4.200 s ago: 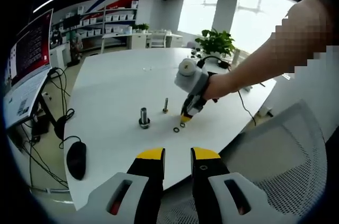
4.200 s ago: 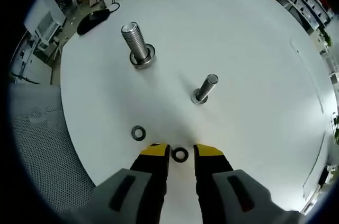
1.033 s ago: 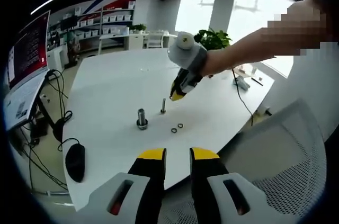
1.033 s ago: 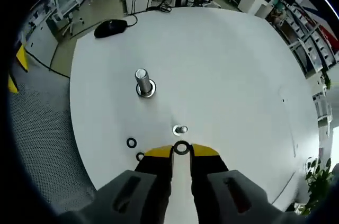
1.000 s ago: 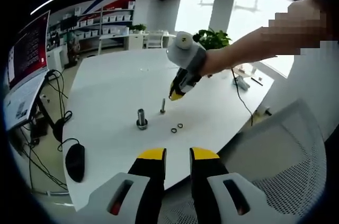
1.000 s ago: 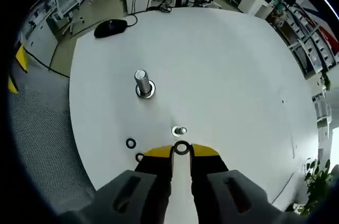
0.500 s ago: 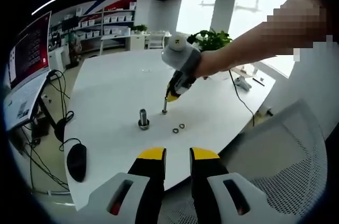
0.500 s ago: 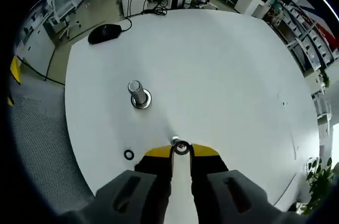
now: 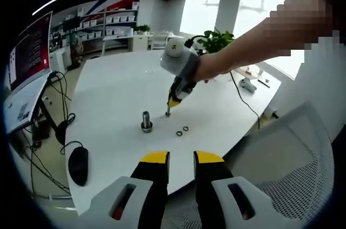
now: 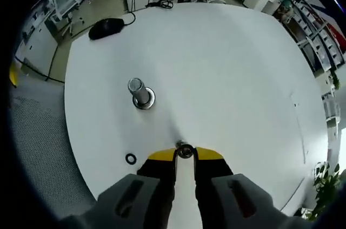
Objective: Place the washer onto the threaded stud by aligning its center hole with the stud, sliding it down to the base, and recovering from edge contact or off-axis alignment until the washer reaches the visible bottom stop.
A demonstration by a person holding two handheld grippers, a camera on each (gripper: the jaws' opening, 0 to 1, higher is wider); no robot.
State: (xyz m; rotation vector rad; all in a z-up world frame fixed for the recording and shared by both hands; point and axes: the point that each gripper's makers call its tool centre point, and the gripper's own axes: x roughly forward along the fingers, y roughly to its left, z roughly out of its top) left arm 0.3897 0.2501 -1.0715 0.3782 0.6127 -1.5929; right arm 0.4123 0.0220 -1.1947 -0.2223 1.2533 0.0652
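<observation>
Over the thin stud (image 9: 168, 112), right claw (image 10: 185, 155) pinches a washer (image 10: 185, 151); left claw (image 9: 181, 158) hovers apart, empty.

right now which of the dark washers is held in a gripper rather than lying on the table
The dark ring washer pinched between the right gripper tips, above the thin stud. The other two dark washers lie flat on the white table.
</observation>
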